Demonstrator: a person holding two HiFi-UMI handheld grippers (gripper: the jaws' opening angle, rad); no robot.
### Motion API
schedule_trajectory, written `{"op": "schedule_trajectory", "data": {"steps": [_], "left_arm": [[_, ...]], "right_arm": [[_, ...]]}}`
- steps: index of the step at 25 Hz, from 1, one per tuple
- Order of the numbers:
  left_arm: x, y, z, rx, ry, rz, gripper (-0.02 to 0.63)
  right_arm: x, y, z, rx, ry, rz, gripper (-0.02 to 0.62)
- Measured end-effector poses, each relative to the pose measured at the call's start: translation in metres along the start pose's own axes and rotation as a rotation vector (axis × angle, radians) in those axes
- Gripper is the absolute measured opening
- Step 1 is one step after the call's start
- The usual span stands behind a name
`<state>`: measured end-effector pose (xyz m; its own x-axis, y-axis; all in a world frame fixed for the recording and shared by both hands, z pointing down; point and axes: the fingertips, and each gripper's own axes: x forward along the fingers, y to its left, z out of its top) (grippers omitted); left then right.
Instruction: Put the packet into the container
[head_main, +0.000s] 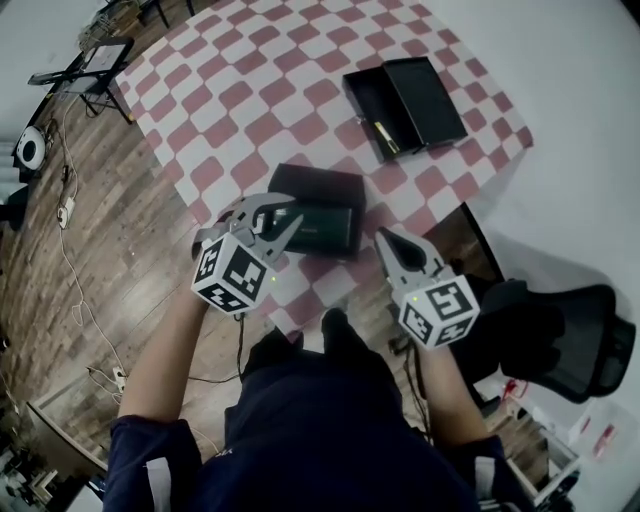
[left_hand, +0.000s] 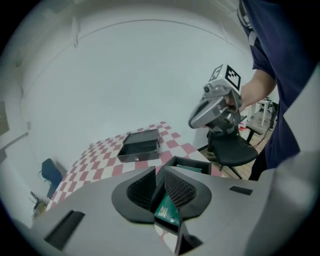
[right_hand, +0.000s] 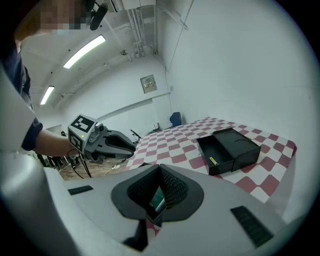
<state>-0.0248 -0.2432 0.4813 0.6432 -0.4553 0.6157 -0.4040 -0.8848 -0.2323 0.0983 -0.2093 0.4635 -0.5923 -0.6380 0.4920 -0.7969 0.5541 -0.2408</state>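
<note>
A black open container (head_main: 315, 178) stands near the front edge of the red-and-white checkered table (head_main: 250, 90). A dark green packet (head_main: 325, 228) lies inside it. My left gripper (head_main: 293, 218) hovers over the container's left end with its jaws drawn together. In the left gripper view the packet (left_hand: 169, 210) shows through the narrow slit below the meeting tips of the left gripper (left_hand: 161, 172), and the pads do not visibly press on it. My right gripper (head_main: 383, 240) is shut and empty, to the right of the container, over the table's front edge; its view shows the green packet (right_hand: 158, 201) past its jaws.
A second black box (head_main: 405, 100) lies open at the table's far right with a small yellow item (head_main: 388, 138) inside. A black office chair (head_main: 560, 335) stands right of the table. Cables (head_main: 70, 260) trail over the wooden floor at left.
</note>
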Motion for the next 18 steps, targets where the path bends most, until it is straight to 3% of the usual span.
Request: {"op": "schedule_trajectory", "data": {"steps": [10,18], "left_arm": [[-0.055,0.016,0.014,-0.218,-0.154,0.127,0.031],[-0.077,0.007,-0.005,-0.329,-0.178,0.156,0.026]], "right_arm": [[0.005,0.029,0.028,-0.056,-0.035,0.003,0.018],[0.006,0.051,0.039,-0.096,-0.054,-0.004,0.018]]}}
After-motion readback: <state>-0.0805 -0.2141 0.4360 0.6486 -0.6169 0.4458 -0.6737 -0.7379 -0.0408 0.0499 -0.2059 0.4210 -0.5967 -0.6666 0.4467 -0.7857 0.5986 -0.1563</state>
